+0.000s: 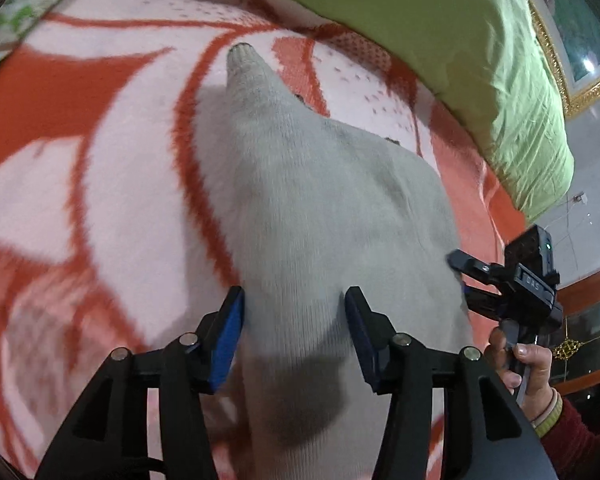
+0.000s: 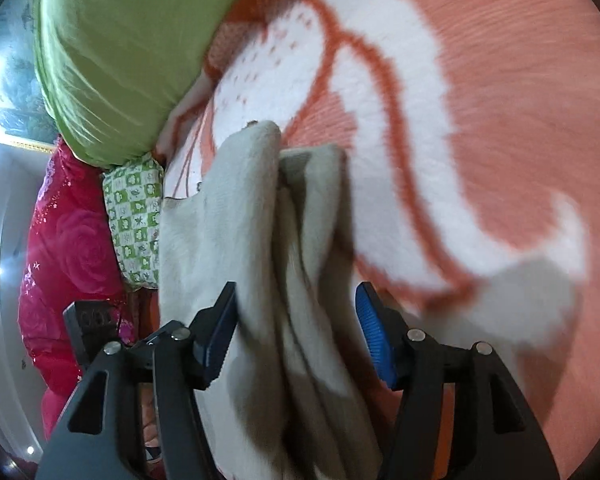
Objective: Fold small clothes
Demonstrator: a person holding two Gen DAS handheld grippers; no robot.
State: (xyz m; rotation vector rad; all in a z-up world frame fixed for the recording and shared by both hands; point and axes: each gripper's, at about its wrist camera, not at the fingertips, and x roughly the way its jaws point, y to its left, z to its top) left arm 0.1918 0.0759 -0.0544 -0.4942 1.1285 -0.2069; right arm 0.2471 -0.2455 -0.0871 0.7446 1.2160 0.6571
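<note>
A small cream knitted sweater (image 1: 312, 184) lies on an orange and white blanket (image 1: 100, 160), one sleeve reaching away. My left gripper (image 1: 295, 304) is open, its blue-padded fingers either side of the sweater's near part. The right gripper (image 1: 466, 276) shows at the sweater's right edge, held by a hand. In the right wrist view the sweater (image 2: 260, 220) is bunched in folds between the fingers of my right gripper (image 2: 296, 300), which is open. The left gripper's body (image 2: 92, 320) shows at lower left.
A green pillow (image 1: 440, 40) lies along the blanket's far edge. A green-patterned cloth (image 2: 136, 216) and a pink flowered quilt (image 2: 68, 248) lie beside it. A gold-framed picture (image 1: 572, 60) hangs on the wall behind.
</note>
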